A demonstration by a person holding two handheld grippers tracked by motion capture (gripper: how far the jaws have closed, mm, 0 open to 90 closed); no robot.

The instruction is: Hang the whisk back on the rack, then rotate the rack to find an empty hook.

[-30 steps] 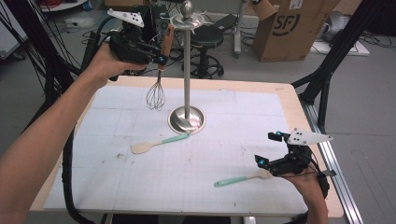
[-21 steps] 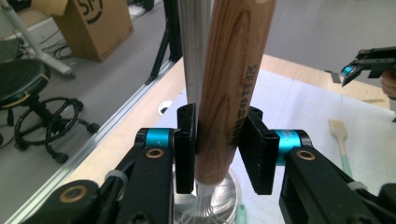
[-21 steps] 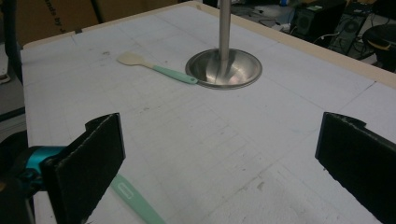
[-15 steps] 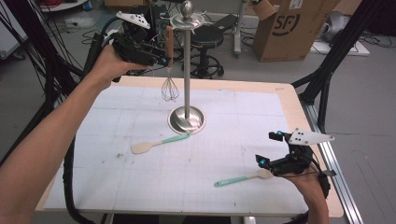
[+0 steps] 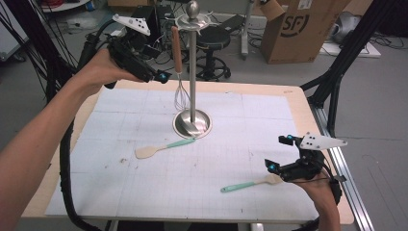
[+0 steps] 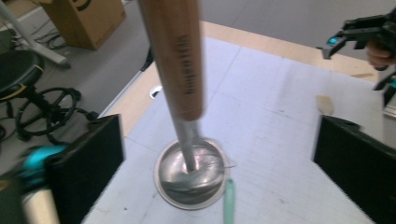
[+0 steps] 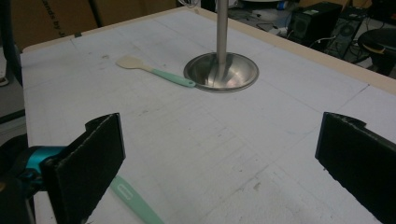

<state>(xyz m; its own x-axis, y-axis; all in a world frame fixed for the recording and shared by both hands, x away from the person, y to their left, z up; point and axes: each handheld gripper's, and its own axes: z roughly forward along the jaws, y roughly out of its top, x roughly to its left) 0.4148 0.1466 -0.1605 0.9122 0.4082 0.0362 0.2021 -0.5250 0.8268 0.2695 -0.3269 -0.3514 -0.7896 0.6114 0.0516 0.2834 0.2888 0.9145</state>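
In the upper left of the high view, the left hand-held gripper (image 5: 161, 77) is seen with its jaws just opened wide; the whisk (image 5: 179, 67), hung by its wooden handle from the top of the steel stand (image 5: 192, 72), is released and stands free between them. At the lower right, the right hand-held gripper (image 5: 280, 154) is held low over the worktop (image 5: 269, 110) with jaws apart and nothing clamped, a green-handled spatula (image 5: 248, 184) lying just beside it.

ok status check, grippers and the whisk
Left gripper jaws just opened, clear of whisk. Whisk hangs from stand. Right gripper open, low over spatula. Nothing in the way.
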